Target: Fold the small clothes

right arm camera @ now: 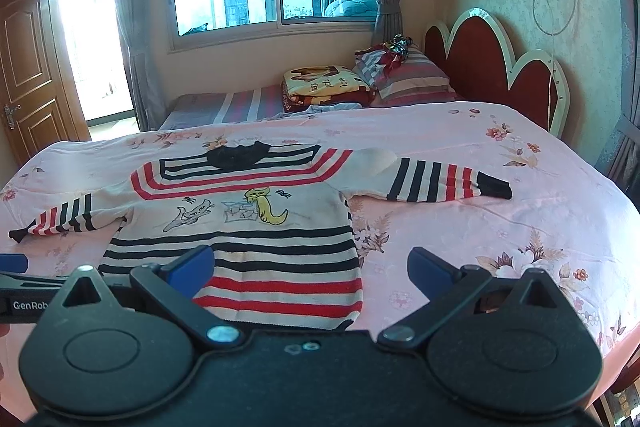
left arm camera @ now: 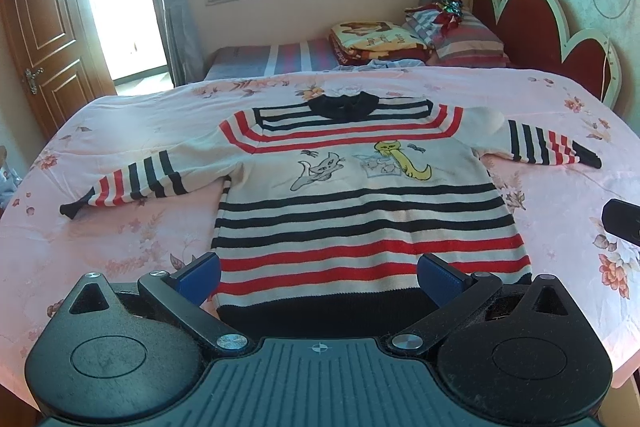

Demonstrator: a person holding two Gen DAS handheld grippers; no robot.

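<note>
We see a cream sweater (left arm camera: 360, 195) with black and red stripes, a black collar and hem, and a grey cat and a yellow cat drawn on the chest. The bedsheet (left arm camera: 132, 123) is pink with flowers. The fingertips (left arm camera: 200, 273) of both grippers are blue.

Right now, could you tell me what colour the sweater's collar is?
Black, or very dark navy; the collar shows best in the left wrist view.

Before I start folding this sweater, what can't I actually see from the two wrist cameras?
- sweater hem: hidden by the left tool body, left wrist view.
- Sweater's near corner: behind the right tool, right wrist view.
- Collar detail: too small and dark, both views.
- Underside: not visible.
</note>
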